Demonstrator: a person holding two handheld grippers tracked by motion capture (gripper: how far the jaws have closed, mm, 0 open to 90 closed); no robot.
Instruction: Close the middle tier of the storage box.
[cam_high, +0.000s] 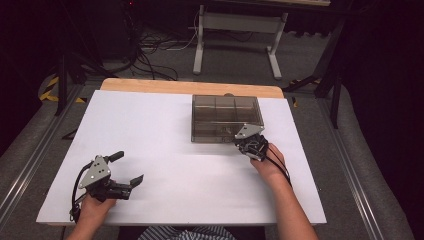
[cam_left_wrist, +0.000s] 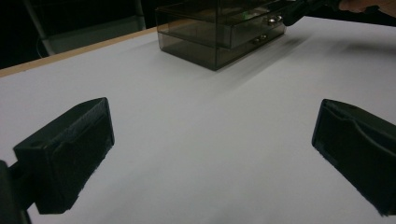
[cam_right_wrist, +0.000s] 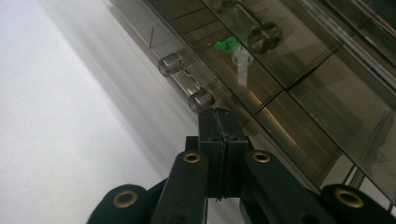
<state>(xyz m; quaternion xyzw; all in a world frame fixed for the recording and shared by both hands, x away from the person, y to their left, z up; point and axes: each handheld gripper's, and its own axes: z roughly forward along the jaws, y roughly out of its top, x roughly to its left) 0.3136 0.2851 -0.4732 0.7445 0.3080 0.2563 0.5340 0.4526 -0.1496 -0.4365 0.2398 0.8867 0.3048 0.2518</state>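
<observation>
Two hand-held grippers: left (cam_high: 131, 170) wide apart, right (cam_right_wrist: 218, 114) closed empty at unlabelled drawer box (cam_high: 225, 117).

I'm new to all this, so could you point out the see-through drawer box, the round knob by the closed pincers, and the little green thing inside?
drawer box (cam_high: 225, 112), high view, lid.
knob (cam_right_wrist: 201, 100), right gripper view, round face.
green thing (cam_right_wrist: 225, 45), right gripper view, middle.

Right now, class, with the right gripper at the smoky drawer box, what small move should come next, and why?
Probably open the right gripper slightly and ease it onto the clear knob of the drawer box. Its jaws are shut with nothing between them, tips just short of that knob. The left gripper waits open, well apart.
</observation>
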